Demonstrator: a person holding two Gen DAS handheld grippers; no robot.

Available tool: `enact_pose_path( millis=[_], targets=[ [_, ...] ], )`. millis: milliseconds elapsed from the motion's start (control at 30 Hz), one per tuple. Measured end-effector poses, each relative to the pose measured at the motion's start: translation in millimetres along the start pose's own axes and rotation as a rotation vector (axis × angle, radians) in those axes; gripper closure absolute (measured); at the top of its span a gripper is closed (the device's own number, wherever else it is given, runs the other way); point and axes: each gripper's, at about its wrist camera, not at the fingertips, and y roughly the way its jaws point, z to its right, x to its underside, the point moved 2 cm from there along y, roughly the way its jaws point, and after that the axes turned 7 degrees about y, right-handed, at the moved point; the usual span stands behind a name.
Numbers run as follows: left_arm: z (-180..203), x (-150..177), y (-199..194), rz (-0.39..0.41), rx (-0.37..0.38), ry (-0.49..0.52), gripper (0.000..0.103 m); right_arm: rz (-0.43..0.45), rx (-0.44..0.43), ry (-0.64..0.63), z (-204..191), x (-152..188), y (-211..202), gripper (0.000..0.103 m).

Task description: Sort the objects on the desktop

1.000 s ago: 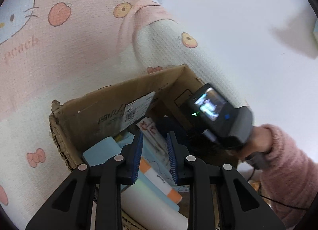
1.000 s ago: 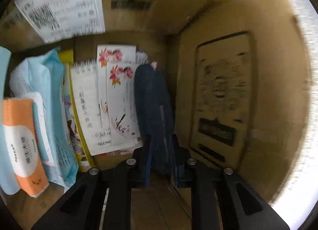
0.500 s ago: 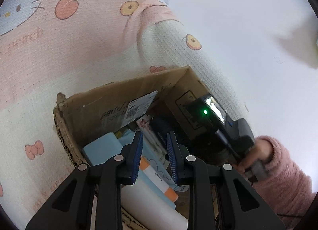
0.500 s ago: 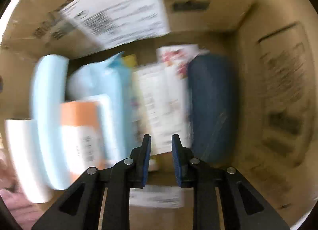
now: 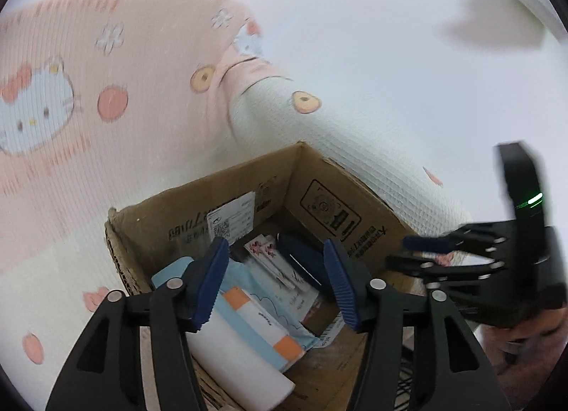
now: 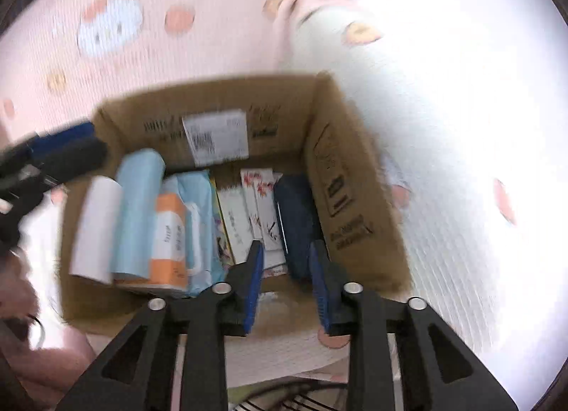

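Both grippers empty, above the box (image 6: 319, 116); left gripper (image 5: 277, 283) spread wide; right gripper (image 6: 285, 279) parted, nothing between the pads; box sits on a pink cartoon blanket (image 5: 106, 55); inside, standing in a row: white roll (image 6: 94, 226), blue roll (image 6: 136, 212), wipes pack (image 6: 168, 237), notepads (image 6: 248, 212), navy case (image 6: 296, 215) against the right wall.

Two handheld grippers, black frames with blue finger pads.
Left gripper (image 5: 275, 285) and right gripper (image 6: 285, 285): ribbed blue pads, silver round screws at linkage pivots, triangular cut-outs; a green light glows on the right unit's housing.
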Motion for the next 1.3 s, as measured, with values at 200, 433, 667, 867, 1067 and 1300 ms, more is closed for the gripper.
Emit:
enact_pose_path(
  millis=[200, 433, 667, 867, 1067, 1300],
  targets=[
    [40, 14, -5, -0.013, -0.108, 0.152, 0.039, 0.093, -0.087, 0.174, 7, 21, -25, 0.039],
    [62, 30, 7, -0.081, -0.206, 0.304, 0.039, 0.019, -0.071, 0.23, 12, 32, 13, 0.039],
    [64, 27, 11, -0.1, -0.155, 0.28, 0.039, 0.015, -0.056, 0.215, 7, 33, 17, 0.038],
    [58, 24, 9, -0.107, -0.138, 0.249, 0.039, 0.028, -0.033, 0.199, 2, 28, 14, 0.038],
    [50, 24, 6, -0.107, -0.129, 0.211, 0.039, 0.023, -0.018, 0.162, -7, 24, 14, 0.037],
    [47, 23, 0, -0.092, -0.086, 0.174, 0.039, 0.023, -0.024, 0.164, -8, 24, 11, 0.037]
  ],
)
